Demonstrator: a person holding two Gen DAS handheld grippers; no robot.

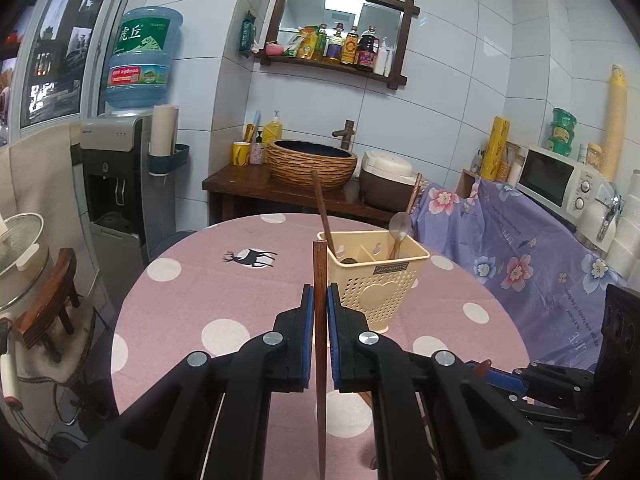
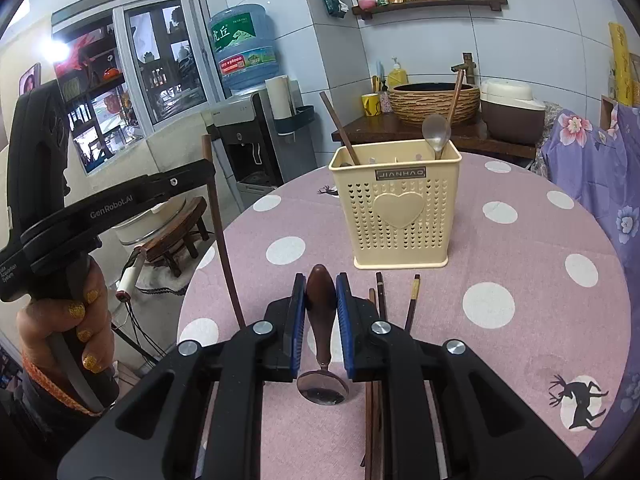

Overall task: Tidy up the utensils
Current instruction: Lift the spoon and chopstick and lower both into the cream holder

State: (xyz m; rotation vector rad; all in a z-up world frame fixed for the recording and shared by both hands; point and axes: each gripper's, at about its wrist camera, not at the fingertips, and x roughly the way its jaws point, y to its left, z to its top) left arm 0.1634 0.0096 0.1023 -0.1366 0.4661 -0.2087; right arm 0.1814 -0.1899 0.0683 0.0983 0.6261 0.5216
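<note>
Chopstick point(image 1: 319, 312) first: through the left wrist camera I see my left gripper point(image 1: 319, 300) with its fingers point(image 1: 306, 320) pinching a dark wooden chopstick that stands nearly upright between the blue pads, its top end poking above them and its lower end running down past the bottom of the view. Beyond it, the cream utensil holder point(image 1: 376, 280) stands on the pink polka-dot counter point(image 1: 224, 292). One wooden handle point(image 1: 322, 212) leans in its left compartment, and a spoon point(image 1: 400, 226) rests bowl-up in its right one. The other gripper shows as a black shape at the lower right edge.

Through the right wrist camera, my right gripper point(image 2: 321, 300) has its fingers point(image 2: 345, 320) clamped on the brown wooden handle of a metal spoon point(image 2: 321, 312), with the shiny bowl hanging toward the camera, above the counter point(image 2: 520, 260). The utensil holder point(image 2: 396, 208) stands straight ahead, well apart from the fingertips. Several loose chopsticks point(image 2: 412, 300) lie on the cloth just right of the fingers. At the left, a hand point(image 2: 64, 328) grips the left gripper's handle, and its chopstick point(image 2: 220, 224) is tilted in the air beside the counter's edge.
</note>
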